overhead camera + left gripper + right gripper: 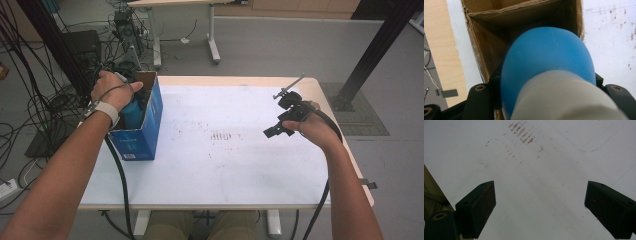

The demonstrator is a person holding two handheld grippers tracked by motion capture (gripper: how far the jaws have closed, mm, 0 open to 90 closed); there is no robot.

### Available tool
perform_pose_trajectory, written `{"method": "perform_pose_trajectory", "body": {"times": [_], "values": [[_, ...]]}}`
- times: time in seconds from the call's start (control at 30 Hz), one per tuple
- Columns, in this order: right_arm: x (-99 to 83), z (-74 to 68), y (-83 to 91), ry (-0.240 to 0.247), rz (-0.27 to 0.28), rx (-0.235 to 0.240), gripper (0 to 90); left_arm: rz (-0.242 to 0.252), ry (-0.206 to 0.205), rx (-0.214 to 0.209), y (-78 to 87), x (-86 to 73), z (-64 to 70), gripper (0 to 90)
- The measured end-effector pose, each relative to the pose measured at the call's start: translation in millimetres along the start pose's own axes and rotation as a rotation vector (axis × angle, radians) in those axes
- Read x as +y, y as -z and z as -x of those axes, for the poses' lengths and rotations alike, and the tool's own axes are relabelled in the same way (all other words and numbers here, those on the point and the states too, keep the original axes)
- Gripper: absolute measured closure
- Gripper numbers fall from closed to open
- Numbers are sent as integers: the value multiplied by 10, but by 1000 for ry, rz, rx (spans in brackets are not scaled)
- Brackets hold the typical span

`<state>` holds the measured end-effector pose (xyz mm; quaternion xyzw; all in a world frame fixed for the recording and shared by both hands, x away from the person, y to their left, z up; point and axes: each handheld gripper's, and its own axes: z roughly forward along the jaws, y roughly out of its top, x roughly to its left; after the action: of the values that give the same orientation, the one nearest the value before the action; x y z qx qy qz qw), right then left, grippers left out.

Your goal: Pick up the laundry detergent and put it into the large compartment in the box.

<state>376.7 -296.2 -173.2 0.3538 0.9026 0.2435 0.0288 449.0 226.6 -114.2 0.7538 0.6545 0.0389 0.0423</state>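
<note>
Held the blue bottle (549,57) in the left gripper (122,95), jaws clamped on it, over the open box (150,120) (probably partway in, not yet let go), with the right gripper (282,122) spread wide and empty above the table (225,160).

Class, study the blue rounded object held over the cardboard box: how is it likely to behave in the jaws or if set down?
The blue rounded object looks smooth and glossy, so it may slip in the left gripper. Its domed end suggests that it could roll if laid on the table. The cardboard box walls would probably stop that.
</note>
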Motion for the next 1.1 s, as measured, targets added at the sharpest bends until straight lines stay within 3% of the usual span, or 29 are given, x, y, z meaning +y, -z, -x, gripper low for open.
{"method": "perform_pose_trajectory", "body": {"times": [1.1], "values": [[-51,24,-32,-10,-2,5,100,8,-10,-1,-166,-35,-19,391]]}}
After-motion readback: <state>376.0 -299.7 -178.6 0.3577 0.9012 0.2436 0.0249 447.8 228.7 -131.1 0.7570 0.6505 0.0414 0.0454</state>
